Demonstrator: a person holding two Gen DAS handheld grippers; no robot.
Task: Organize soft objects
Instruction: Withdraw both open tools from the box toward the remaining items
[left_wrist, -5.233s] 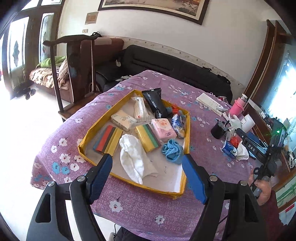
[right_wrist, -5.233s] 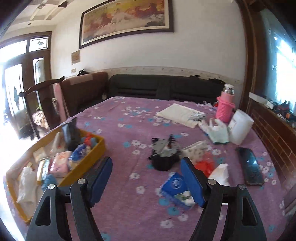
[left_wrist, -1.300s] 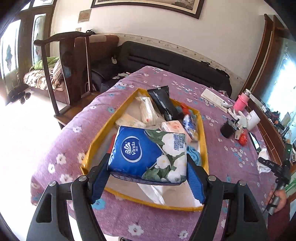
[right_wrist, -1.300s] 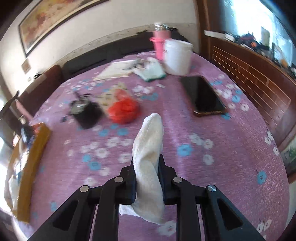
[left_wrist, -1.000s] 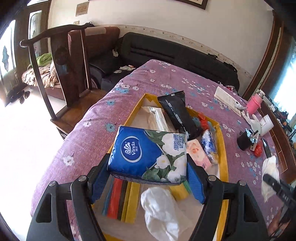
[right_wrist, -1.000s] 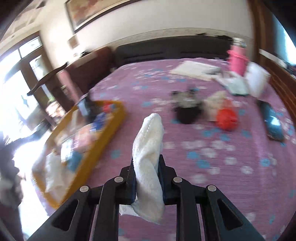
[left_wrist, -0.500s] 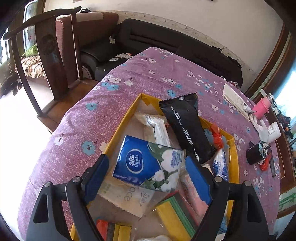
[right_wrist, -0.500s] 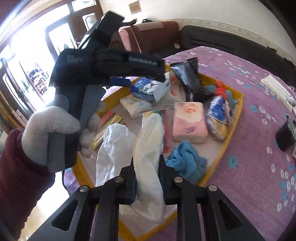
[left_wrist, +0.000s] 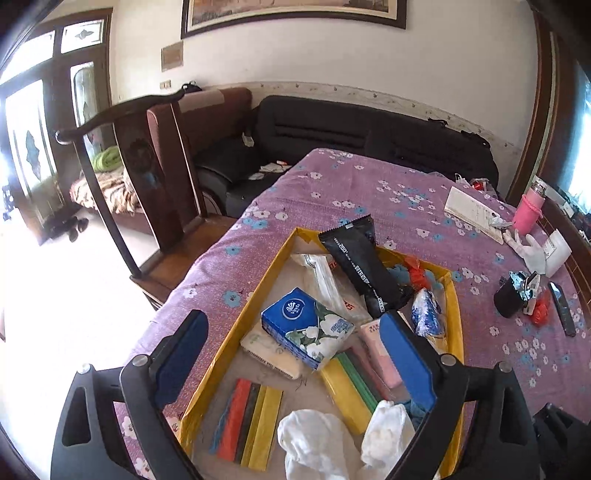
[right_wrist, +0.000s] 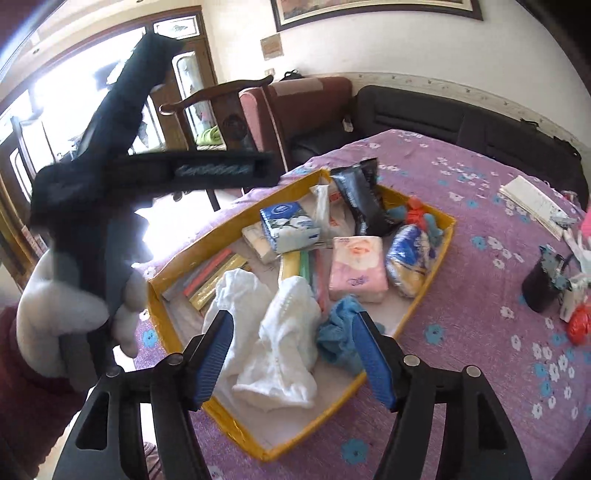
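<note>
A yellow tray (left_wrist: 275, 258) (right_wrist: 430, 284) on the purple flowered table holds several soft items. The blue tissue pack (left_wrist: 304, 326) (right_wrist: 290, 223) lies in the tray's far left part on a white pack. My left gripper (left_wrist: 295, 362) is open and empty above the tray. My right gripper (right_wrist: 295, 350) is open and empty above the tray's near end. Just beyond it lies a white cloth (right_wrist: 290, 339) (left_wrist: 386, 434), beside another white cloth (right_wrist: 232, 291) (left_wrist: 314, 448) and a blue cloth (right_wrist: 338, 338).
The tray also holds a black pouch (left_wrist: 360, 266), a pink tissue pack (right_wrist: 356, 267) and coloured sponges (left_wrist: 249, 430). A black cup (left_wrist: 509, 299), a red bag (right_wrist: 578, 328), a phone (left_wrist: 561, 308) and a pink bottle (left_wrist: 530, 208) stand at the right. A wooden chair (left_wrist: 147, 166) stands at the left.
My left gripper has let go of the blue tissue pack in the tray and drawn back. My right gripper has opened and dropped the white cloth into the tray's near end.
</note>
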